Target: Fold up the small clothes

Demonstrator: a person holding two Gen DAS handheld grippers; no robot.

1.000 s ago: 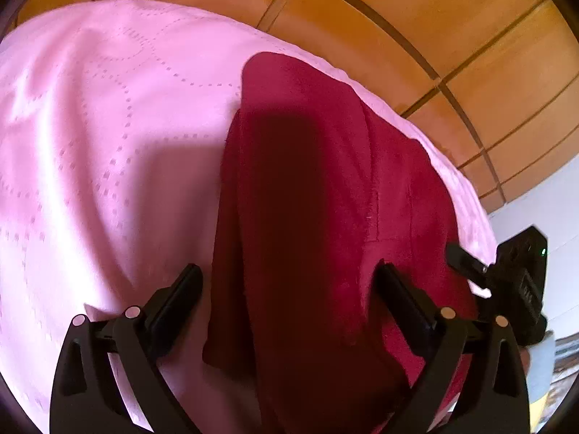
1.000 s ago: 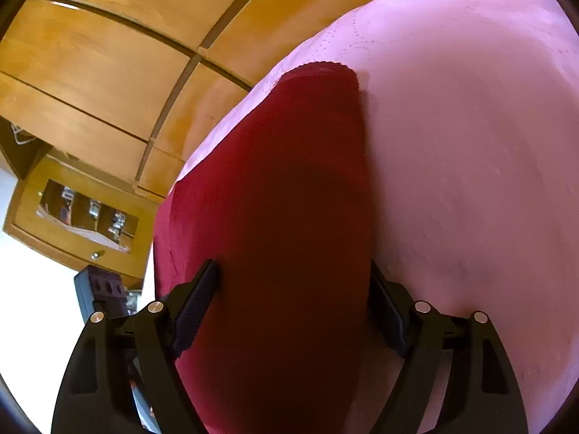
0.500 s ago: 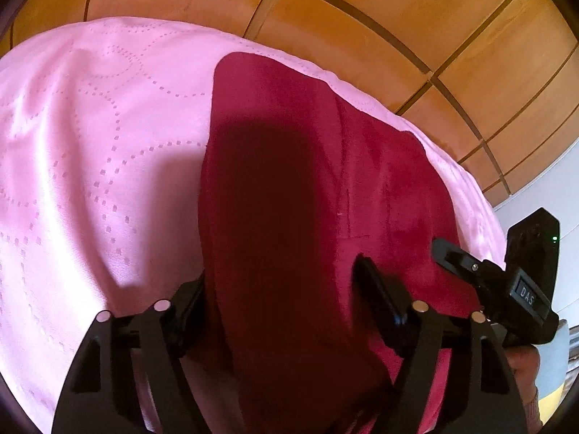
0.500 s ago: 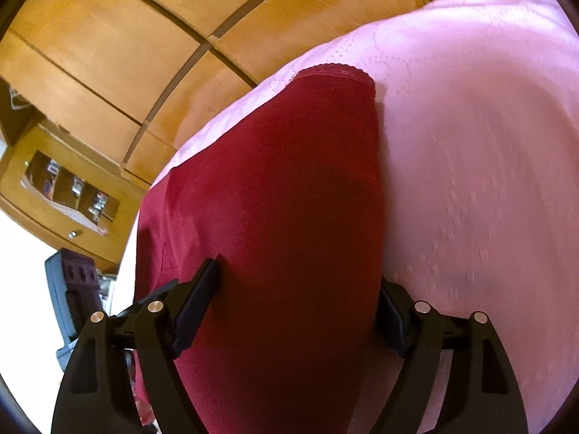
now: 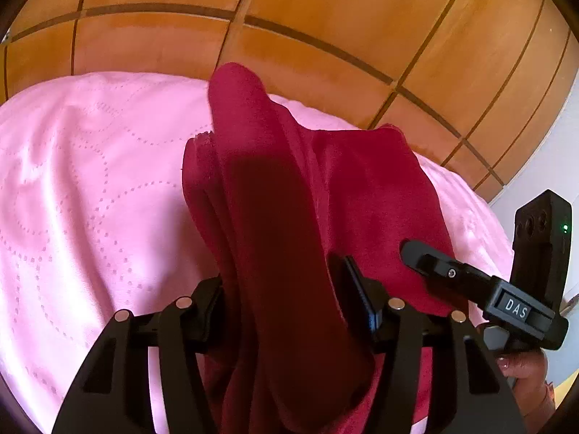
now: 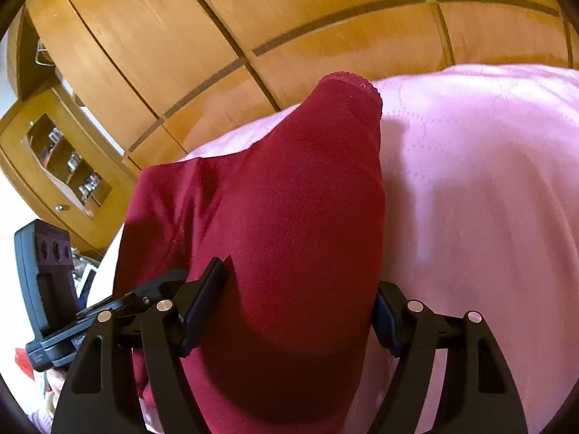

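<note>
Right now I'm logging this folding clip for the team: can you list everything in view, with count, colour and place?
garment: one, dark red, lying on the bedspread, near end raised between both claws
bedspread: one, pink with dotted stitching, under the garment
wood panelling: orange-brown with dark strips, behind the bed
small cabinet: one, wooden, glass front with small items inside, at left in the right wrist view
left claw: black, closing, garment fabric between its jaws
right claw: black, closing, garment fabric between its jaws
hand: one, holding the right claw's grip, at the lower right edge of the left wrist view
</note>
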